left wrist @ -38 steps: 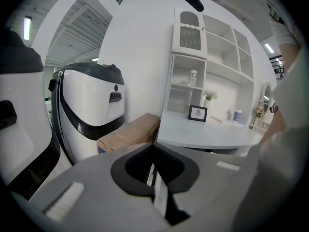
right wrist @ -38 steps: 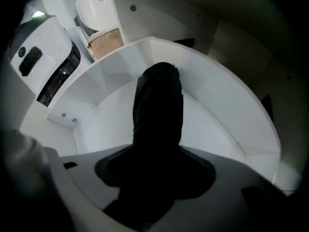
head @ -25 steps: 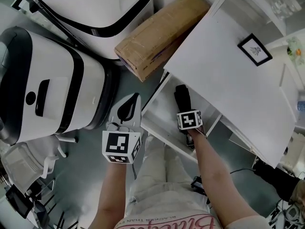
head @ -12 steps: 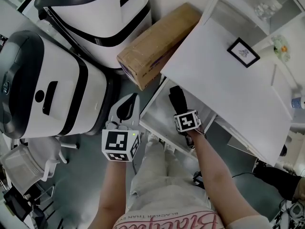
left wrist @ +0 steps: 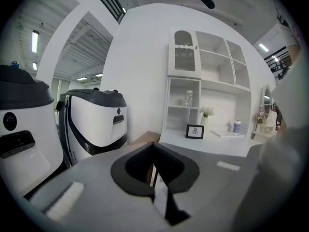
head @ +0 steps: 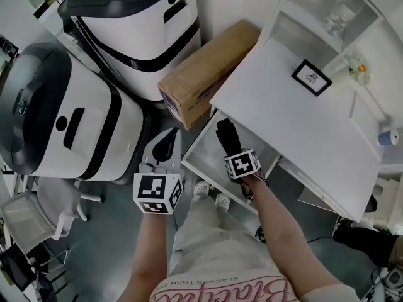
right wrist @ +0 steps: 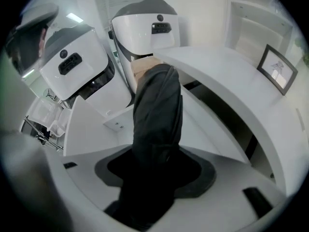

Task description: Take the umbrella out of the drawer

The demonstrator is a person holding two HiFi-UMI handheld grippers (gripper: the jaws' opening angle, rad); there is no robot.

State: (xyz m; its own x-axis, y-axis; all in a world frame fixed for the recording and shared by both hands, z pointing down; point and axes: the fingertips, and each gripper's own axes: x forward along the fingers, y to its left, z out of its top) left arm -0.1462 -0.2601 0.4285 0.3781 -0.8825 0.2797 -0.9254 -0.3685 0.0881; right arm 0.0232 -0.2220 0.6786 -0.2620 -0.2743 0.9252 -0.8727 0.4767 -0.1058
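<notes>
A black folded umbrella [head: 225, 136] stands nearly upright above the open white drawer [head: 203, 167] under the desk. My right gripper [head: 232, 151] is shut on its lower part, and the umbrella [right wrist: 157, 111] fills the space between the jaws in the right gripper view, rising clear of the drawer's floor. My left gripper [head: 166, 145] hangs left of the drawer's front corner, its jaws together with nothing between them. In the left gripper view the left gripper [left wrist: 153, 172] points almost level toward the desk and shelves.
A cardboard box [head: 203, 73] leans between the desk top [head: 296, 128] and two big white-and-black machines [head: 135, 24] [head: 63, 121]. A framed picture [head: 311, 77] stands on the desk. A white chair [head: 31, 219] is at lower left. The person's shoes [head: 209, 195] are by the drawer front.
Both grippers have risen. The umbrella has come up with the right gripper, higher above the drawer. The left gripper stays shut and empty.
</notes>
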